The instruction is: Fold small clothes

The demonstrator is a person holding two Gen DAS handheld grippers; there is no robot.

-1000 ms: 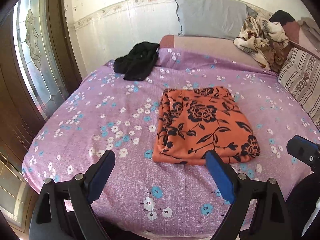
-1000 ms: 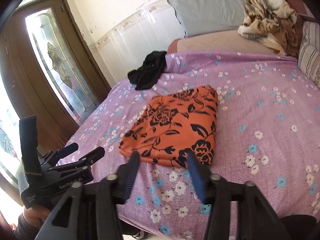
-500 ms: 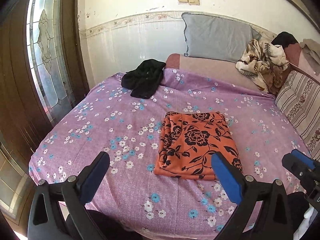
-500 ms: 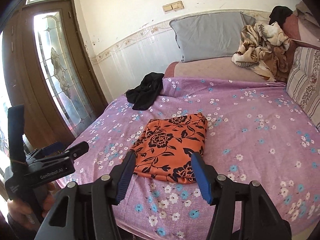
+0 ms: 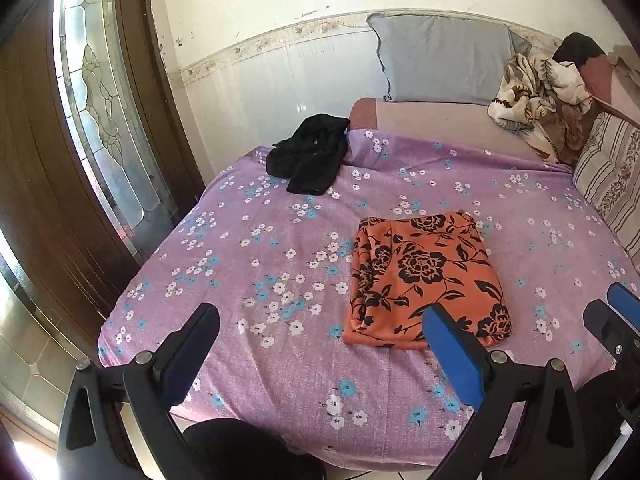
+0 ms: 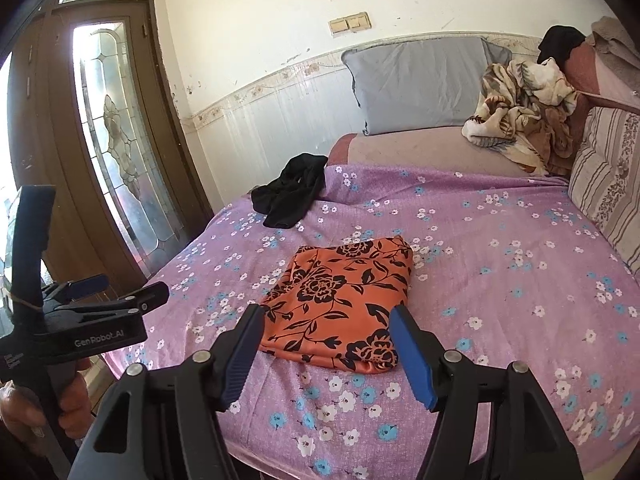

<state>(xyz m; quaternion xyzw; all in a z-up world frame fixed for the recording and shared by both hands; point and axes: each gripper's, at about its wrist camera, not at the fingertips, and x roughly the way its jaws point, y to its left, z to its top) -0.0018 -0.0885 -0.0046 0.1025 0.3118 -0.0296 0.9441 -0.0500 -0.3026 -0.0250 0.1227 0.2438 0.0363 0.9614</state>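
Note:
A folded orange cloth with black flowers (image 5: 424,280) lies flat near the front of the purple floral bed sheet (image 5: 248,248); it also shows in the right wrist view (image 6: 340,300). My left gripper (image 5: 320,324) is open and empty, held above the bed's front edge, short of the cloth. My right gripper (image 6: 326,320) is open and empty, also back from the cloth's near edge. The left gripper appears at the left of the right wrist view (image 6: 120,292). A crumpled black garment (image 5: 312,156) lies at the far left of the bed.
A grey pillow (image 5: 444,60) leans on the back wall. A brown and cream blanket (image 5: 540,100) is heaped at the back right beside a striped cushion (image 5: 612,176). A wooden door with patterned glass (image 5: 100,120) stands to the left.
Both grippers have pulled back and up from the folded orange cloth, so more of the bed and room shows. Both stay open. The cloth has not moved.

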